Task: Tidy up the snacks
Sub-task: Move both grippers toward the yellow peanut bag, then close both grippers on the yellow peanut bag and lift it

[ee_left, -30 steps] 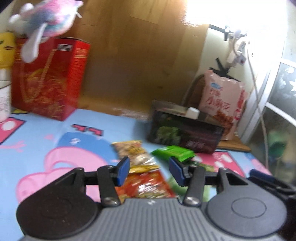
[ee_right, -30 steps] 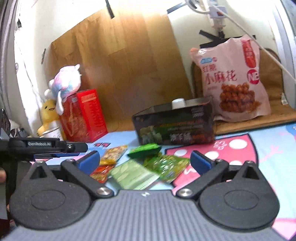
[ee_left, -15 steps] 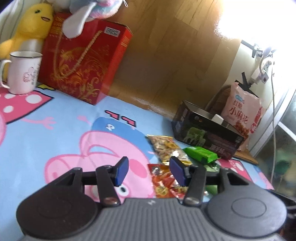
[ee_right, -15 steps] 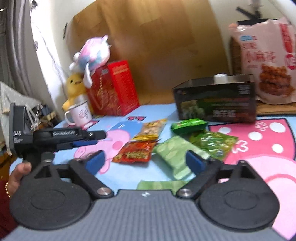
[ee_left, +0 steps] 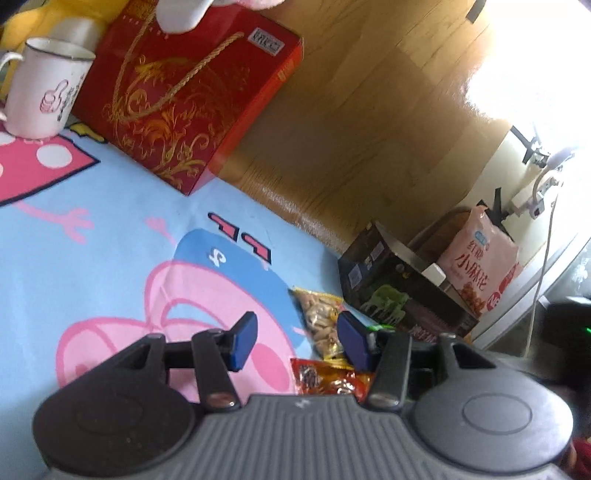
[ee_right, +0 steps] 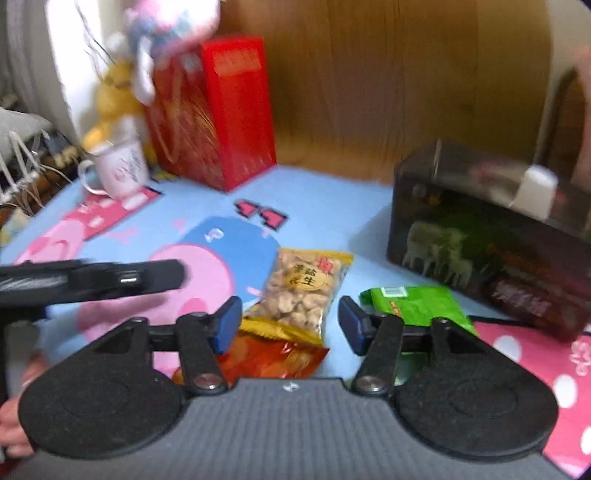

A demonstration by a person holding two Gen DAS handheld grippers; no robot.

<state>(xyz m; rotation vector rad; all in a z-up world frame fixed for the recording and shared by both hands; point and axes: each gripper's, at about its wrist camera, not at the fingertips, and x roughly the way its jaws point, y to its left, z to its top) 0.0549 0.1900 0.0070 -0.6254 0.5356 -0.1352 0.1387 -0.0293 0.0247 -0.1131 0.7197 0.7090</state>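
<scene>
We saw the right gripper [ee_right: 290,325] with its 2 blue-tipped fingers spread apart and nothing between them, hovering low over the cartoon-pig cloth [ee_right: 325,206]. Just beneath its front edge lay a red snack packet [ee_right: 273,360], and overlapping the far end of that was a clear peanut packet [ee_right: 304,291], sitting in the gap between the fingers as the camera looked. To the right of the peanuts, partly behind the right finger, lay a green packet [ee_right: 417,304]. The left gripper [ee_left: 297,341] was likewise released, fingers apart and empty, with the red snack packet [ee_left: 328,380] and the peanut packet [ee_left: 319,321] lying on the cloth [ee_left: 129,240] just ahead of it toward its right finger; in the right wrist view its dark body [ee_right: 110,278] reached in from the left. Farther back stood a dark box [ee_right: 487,254], open at the top, with a white cap [ee_right: 533,192] showing inside. Beyond it, in the left wrist view, a pink snack bag [ee_left: 480,262] leaned upright. At the far left stood a white mug [ee_right: 118,170], a red gift box [ee_right: 218,118] beside it, a yellow plush toy [ee_right: 110,99] behind the mug and a pink plush toy [ee_right: 173,26] on top of the box, all blurred.
</scene>
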